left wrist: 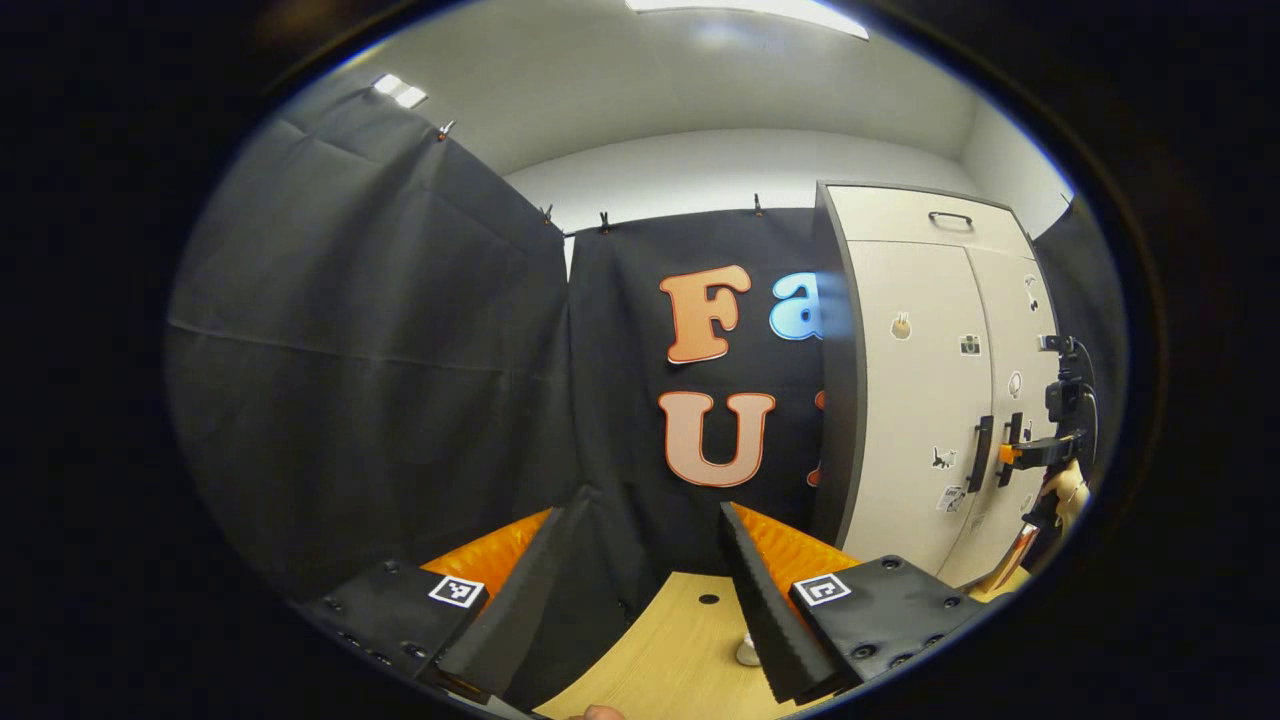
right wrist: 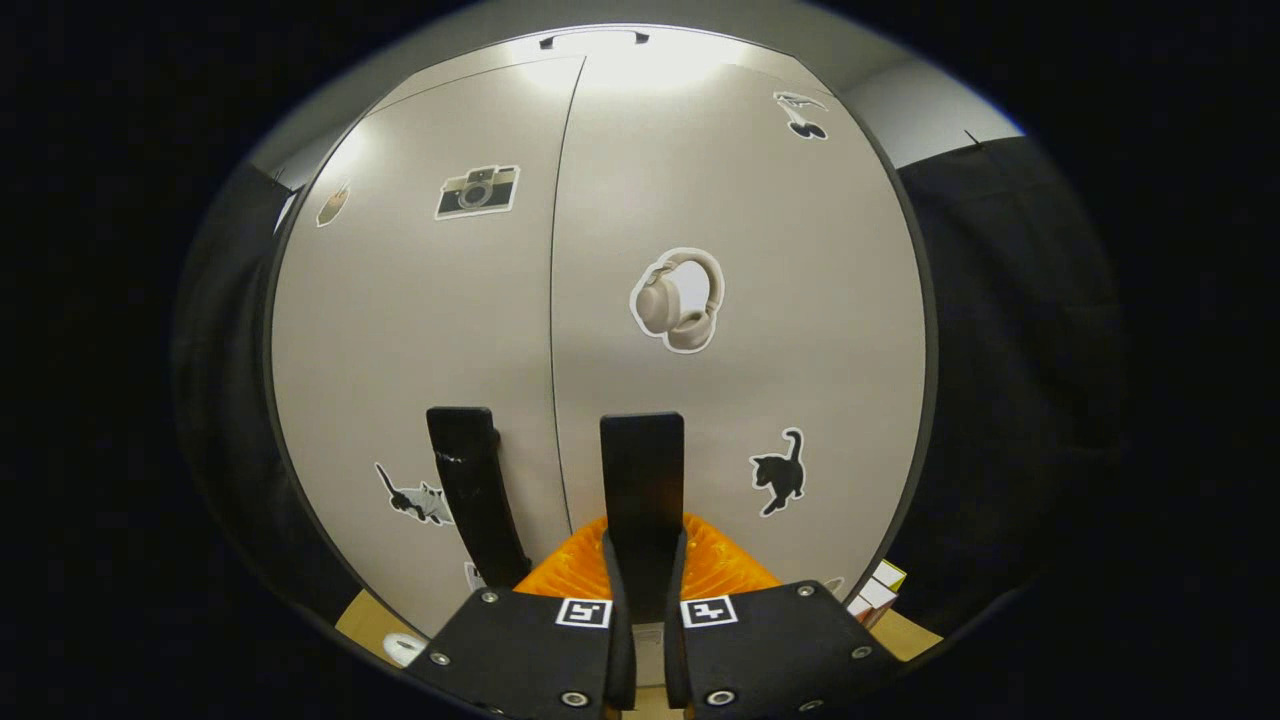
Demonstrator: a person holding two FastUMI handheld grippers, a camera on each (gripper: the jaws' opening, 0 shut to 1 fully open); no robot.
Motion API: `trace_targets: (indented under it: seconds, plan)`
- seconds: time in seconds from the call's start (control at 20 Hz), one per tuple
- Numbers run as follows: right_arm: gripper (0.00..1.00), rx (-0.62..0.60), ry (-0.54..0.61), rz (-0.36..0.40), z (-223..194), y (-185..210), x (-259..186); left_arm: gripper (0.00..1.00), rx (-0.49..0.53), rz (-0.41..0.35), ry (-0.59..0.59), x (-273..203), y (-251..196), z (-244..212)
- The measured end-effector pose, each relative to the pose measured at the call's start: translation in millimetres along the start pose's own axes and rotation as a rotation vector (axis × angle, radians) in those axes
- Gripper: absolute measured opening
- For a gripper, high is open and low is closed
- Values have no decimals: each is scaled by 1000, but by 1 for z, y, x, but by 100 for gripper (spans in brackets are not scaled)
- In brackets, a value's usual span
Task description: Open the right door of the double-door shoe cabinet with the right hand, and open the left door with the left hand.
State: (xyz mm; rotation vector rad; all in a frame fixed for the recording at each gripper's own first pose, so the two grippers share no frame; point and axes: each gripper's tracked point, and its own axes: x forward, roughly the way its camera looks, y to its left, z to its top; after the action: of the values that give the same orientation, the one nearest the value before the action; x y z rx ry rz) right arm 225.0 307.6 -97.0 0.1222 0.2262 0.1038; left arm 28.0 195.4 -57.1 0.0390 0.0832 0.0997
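The pale shoe cabinet (left wrist: 905,400) stands to the right in the left gripper view, both doors flush and closed. My left gripper (left wrist: 643,515) is open and holds nothing, well to the left of the cabinet and facing the cloth wall. In the right gripper view the right door (right wrist: 760,250) and the left door (right wrist: 420,330) are seen close up. My right gripper (right wrist: 642,565) is shut on the right door's dark vertical handle (right wrist: 642,470), which runs up between its fingers. The left door's handle (right wrist: 468,490) is free beside it. The right gripper (left wrist: 1040,450) also appears at the handles.
A light wooden tabletop (left wrist: 680,640) lies under the left gripper, with a small white object (left wrist: 748,652) on it. A top compartment with its own handle (left wrist: 950,217) sits above the doors. Small boxes (right wrist: 876,596) stand at the cabinet's lower right, a white roll (right wrist: 405,648) at lower left.
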Motion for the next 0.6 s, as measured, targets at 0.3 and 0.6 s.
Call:
trace_targets:
  seconds: [0.3, 0.6]
  plan:
    - [3, -7, -16, -12, 3, -14, -25, 95, -2, -19, -9, -17, 2, 5]
    - [2, -17, -10, -40, 3, -29, -40, 95, -7, -9, -19, -33, 8, 14]
